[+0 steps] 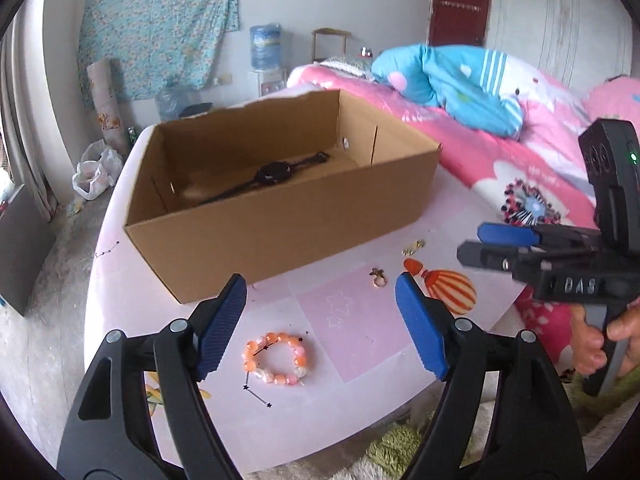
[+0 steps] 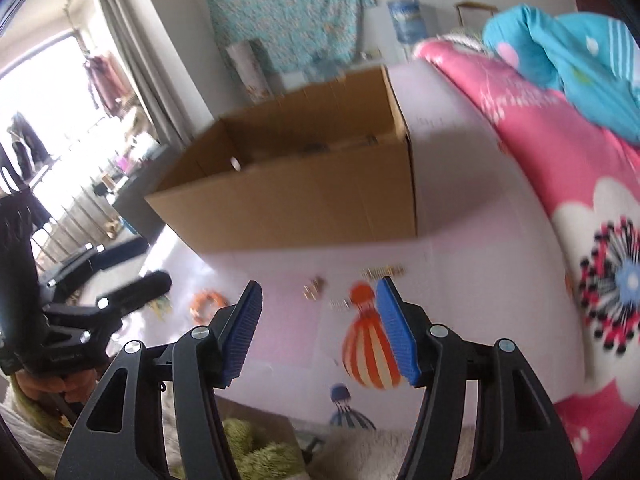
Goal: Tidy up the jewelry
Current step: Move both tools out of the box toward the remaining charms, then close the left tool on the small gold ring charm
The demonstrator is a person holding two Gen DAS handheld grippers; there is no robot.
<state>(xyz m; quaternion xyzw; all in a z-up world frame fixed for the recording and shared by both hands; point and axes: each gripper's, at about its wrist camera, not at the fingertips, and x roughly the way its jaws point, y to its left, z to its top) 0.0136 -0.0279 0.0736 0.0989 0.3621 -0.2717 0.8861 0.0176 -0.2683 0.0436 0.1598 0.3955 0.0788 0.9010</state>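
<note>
An open cardboard box (image 1: 280,216) stands on the pale pink table (image 1: 352,312) with a black watch (image 1: 272,174) lying inside. An orange bead bracelet (image 1: 276,358) lies on the table just below and between my left gripper's (image 1: 320,300) open, empty jaws. A small gold earring (image 1: 377,278) and a gold piece (image 1: 414,246) lie further right. My right gripper (image 2: 318,300) is open and empty above the table; from the left wrist view it is at the right (image 1: 480,242). The right wrist view is blurred; it shows the box (image 2: 312,196), bracelet (image 2: 208,300) and gold pieces (image 2: 316,286).
A bed with a pink floral quilt (image 1: 500,152) and a blue blanket (image 1: 452,76) borders the table's right side. Green and white fluffy fabric (image 1: 392,452) lies below the table's near edge. The table carries balloon prints (image 1: 452,290).
</note>
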